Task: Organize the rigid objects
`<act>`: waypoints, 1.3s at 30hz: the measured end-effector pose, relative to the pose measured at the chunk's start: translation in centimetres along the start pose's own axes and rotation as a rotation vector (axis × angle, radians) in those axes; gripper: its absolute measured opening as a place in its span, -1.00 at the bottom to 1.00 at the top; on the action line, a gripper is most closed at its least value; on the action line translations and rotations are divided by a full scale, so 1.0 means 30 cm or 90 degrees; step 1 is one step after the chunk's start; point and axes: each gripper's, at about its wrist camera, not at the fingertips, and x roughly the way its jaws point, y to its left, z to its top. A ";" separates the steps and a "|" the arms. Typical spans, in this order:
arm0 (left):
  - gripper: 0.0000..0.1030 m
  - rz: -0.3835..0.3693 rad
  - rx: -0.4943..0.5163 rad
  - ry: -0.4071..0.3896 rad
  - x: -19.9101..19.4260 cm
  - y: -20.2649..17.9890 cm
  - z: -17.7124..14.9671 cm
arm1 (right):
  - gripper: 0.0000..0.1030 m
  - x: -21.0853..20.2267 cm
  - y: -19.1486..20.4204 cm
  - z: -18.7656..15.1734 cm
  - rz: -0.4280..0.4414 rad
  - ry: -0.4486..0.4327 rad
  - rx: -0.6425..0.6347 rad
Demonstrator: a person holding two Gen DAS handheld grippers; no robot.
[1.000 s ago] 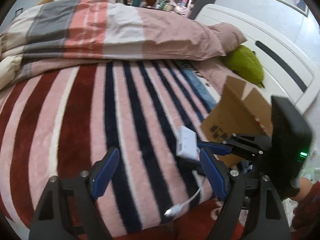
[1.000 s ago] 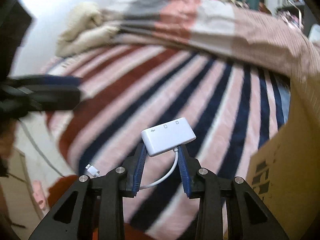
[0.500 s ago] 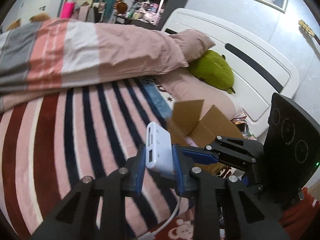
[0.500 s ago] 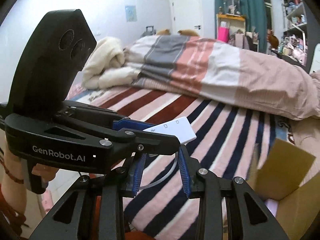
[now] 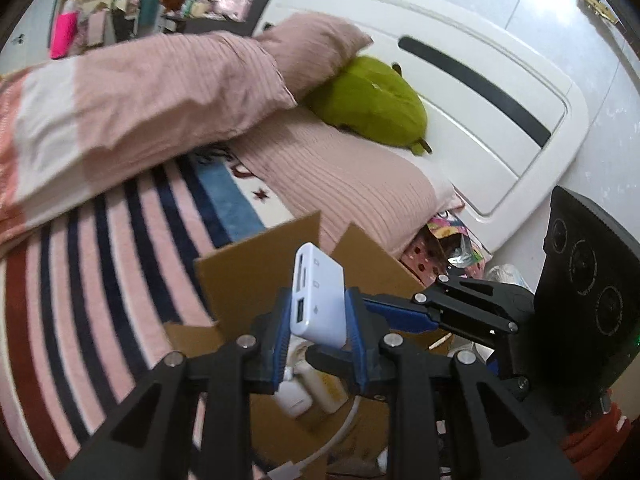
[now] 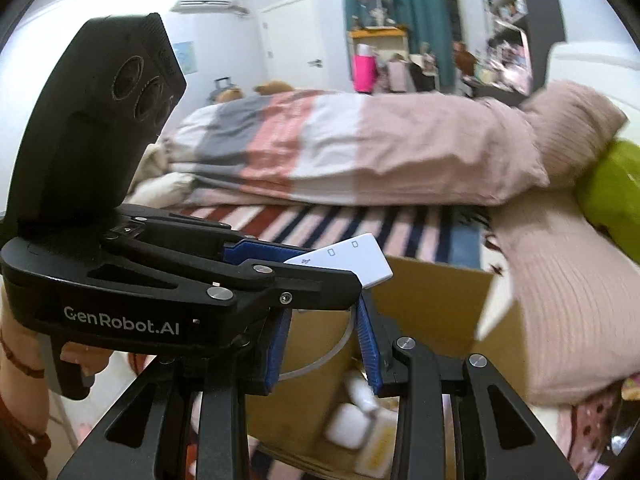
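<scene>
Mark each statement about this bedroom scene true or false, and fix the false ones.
1. The left tool is clamped on the white adapter. True.
2. The cardboard box is closed. False: its flaps stand open and white items lie inside.
3. A green plush lies against the white headboard. True.
4. The adapter rests on the striped blanket. False: it is held up over the open box.
</scene>
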 end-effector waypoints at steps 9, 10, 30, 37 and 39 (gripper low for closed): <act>-0.40 0.006 -0.002 0.054 0.154 -0.007 0.005 | -0.44 0.049 -0.140 -0.071 -0.038 0.059 0.031; -0.30 0.012 0.000 0.054 0.156 -0.009 0.005 | -0.44 0.060 -0.147 -0.075 -0.043 0.068 0.032; 0.80 0.142 0.016 -0.072 -0.176 0.005 -0.100 | 0.36 0.047 -0.077 -0.070 -0.031 0.063 0.001; 0.98 0.266 -0.038 -0.155 -0.333 0.089 -0.216 | 0.96 -0.020 0.010 -0.049 -0.002 -0.011 -0.038; 0.98 0.291 -0.065 -0.164 -0.362 0.128 -0.255 | 0.99 -0.030 0.036 -0.045 0.002 -0.021 -0.054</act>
